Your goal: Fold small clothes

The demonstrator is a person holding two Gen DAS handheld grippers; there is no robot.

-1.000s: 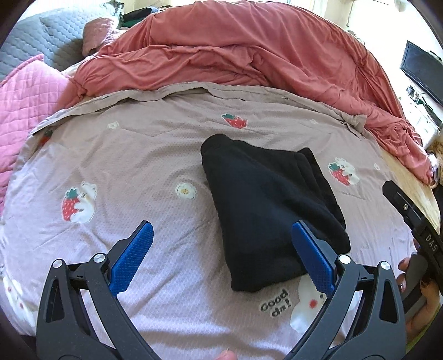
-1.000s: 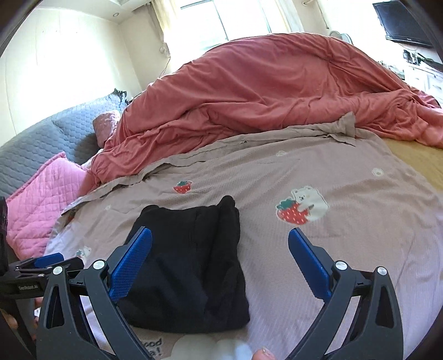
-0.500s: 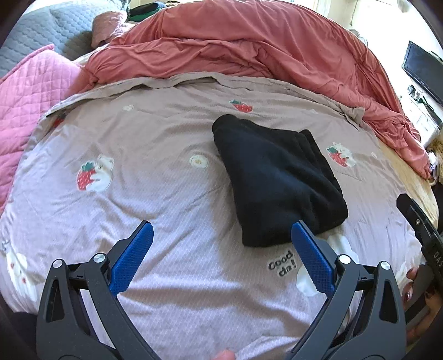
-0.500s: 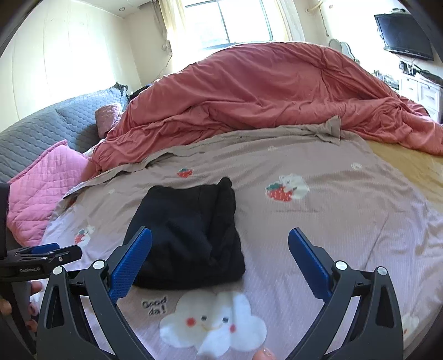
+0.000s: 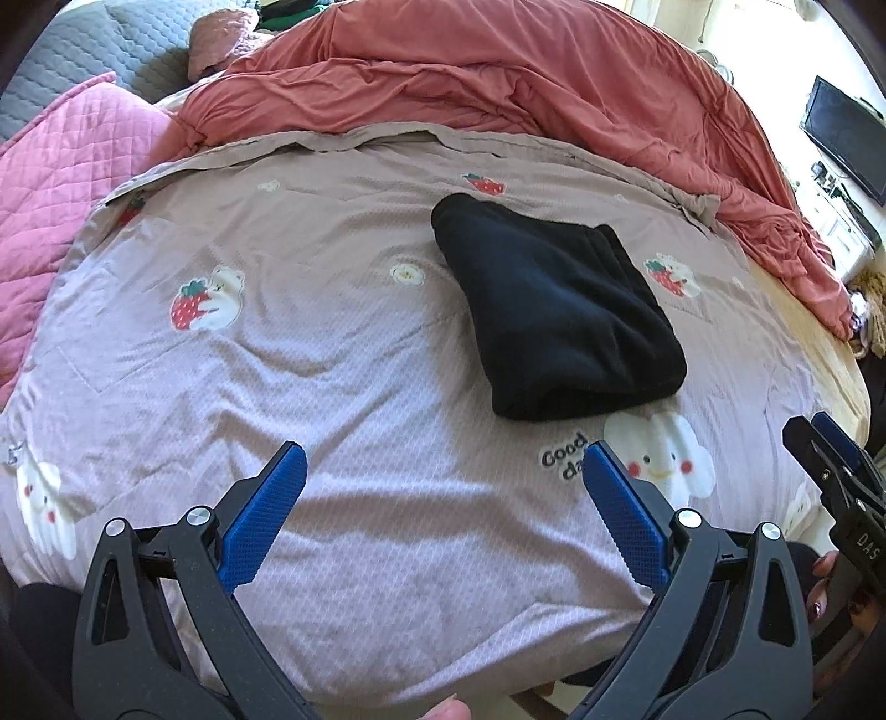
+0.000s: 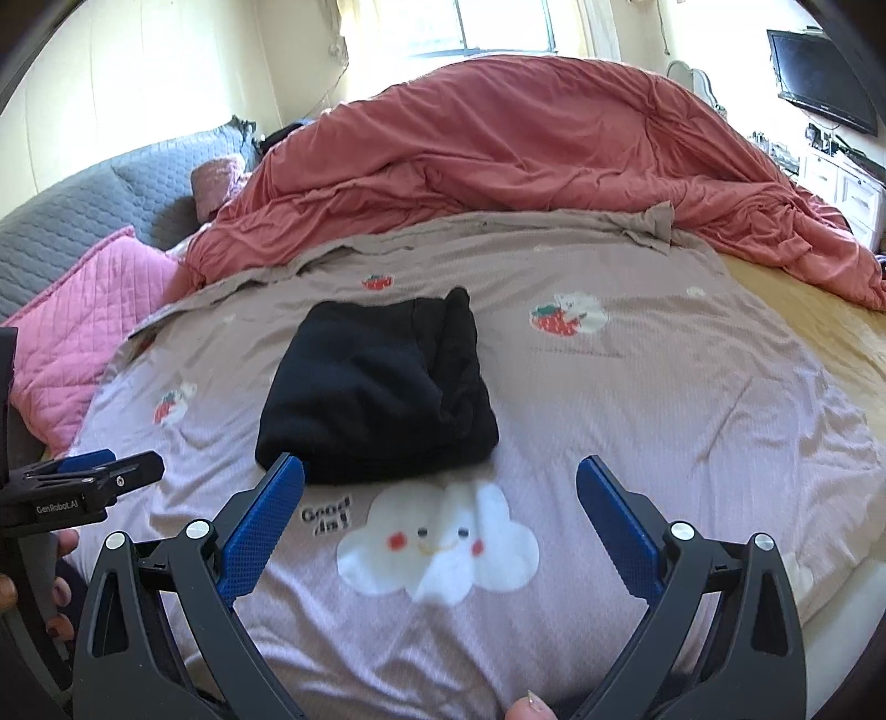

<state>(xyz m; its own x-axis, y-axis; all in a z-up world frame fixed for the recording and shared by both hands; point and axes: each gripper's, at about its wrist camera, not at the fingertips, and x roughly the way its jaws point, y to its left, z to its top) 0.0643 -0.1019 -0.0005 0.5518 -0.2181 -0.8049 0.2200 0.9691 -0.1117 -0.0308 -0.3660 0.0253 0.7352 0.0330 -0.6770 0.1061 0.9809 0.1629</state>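
- Left gripper and right gripper: jaws wide, holding nothing.
- Folded black garment on the blanket; its type is unclear.

Far half of the printed bedsheet under the red duvet; right tongs edge-cropped.

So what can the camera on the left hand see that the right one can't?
Only the left view shows the whole strawberry bear print on the left side of the bedspread, and the right gripper at its right edge.

Only the right view shows the window, the whole cloud print, and the left gripper at its left edge.

Both show the folded black garment lying on the printed bedspread, the red duvet heaped behind it, the pink pillow, and a television. Both grippers are open and empty.
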